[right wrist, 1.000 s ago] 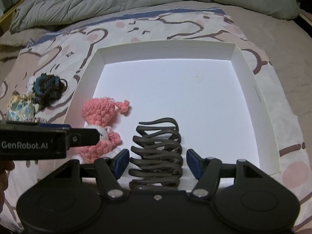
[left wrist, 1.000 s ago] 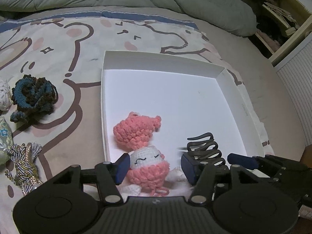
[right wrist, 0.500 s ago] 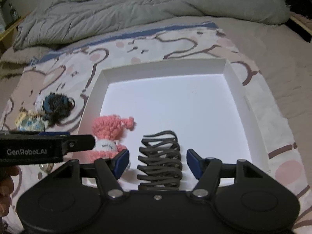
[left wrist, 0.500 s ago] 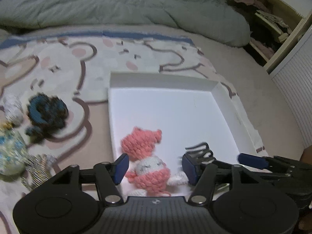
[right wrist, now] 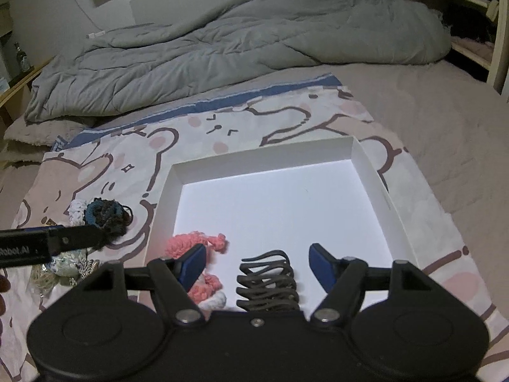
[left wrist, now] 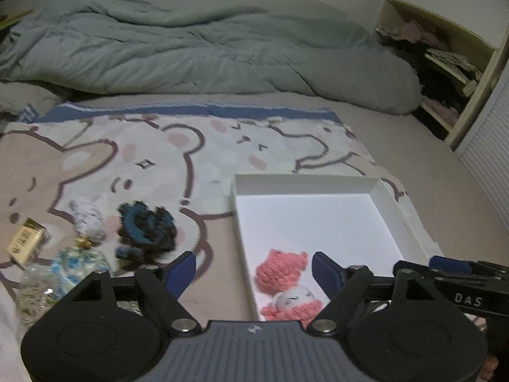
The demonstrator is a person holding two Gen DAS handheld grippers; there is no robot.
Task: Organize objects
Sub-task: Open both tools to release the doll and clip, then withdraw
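Left wrist view: the left gripper (left wrist: 254, 270) is hanging above the near left corner of the white box (left wrist: 305, 184), its blue pads spread wide and holding nothing; its jaws have just been opening.
Pink doll (left wrist: 286, 286): lying inside the box by the left wall, near the front, partly between the left pads but not touching them.
Right wrist view: the right gripper (right wrist: 256, 262) is hovering over the front of the box, pads parted and gripping nothing; its jaws have just been opening.
Hair clip (right wrist: 268, 281): a dark wavy claw lying on the box floor just right of the doll, sitting between the right pads with clear gaps on both sides.
Outside the box: a dark blue yarn piece (left wrist: 146, 226), a small white knitted ball (left wrist: 87, 218), a blue-and-white pouch (left wrist: 78, 264) and a yellowish packet (left wrist: 25, 242) are lying on the bear-print blanket (left wrist: 159, 152) to the left.
Background: a grey quilt (right wrist: 238, 41) is bunching along the far side of the bed.
Blur: the left view is smearing slightly.
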